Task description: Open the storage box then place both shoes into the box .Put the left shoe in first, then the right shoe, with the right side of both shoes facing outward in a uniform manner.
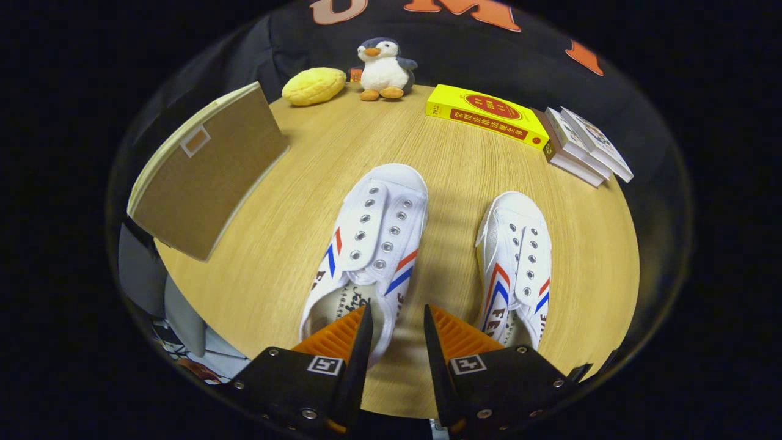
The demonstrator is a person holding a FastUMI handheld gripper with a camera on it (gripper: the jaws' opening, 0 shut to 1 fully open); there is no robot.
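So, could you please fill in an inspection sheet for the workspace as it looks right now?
Surface: round wooden table, bare between the things.
Job's things: brown storage box at the far left, lid shut; left shoe and right shoe side by side, toes pointing away, unlaced.
Clutter: yellow bun-shaped toy, plush penguin, yellow book, stack of books, all along the far edge.
Claw: open, holding nothing, fingers over the left shoe's heel and the gap between the shoes.
Cables: nothing seen.
Surroundings: black cloth wall behind; grey shapes below the table, too unclear to tell.
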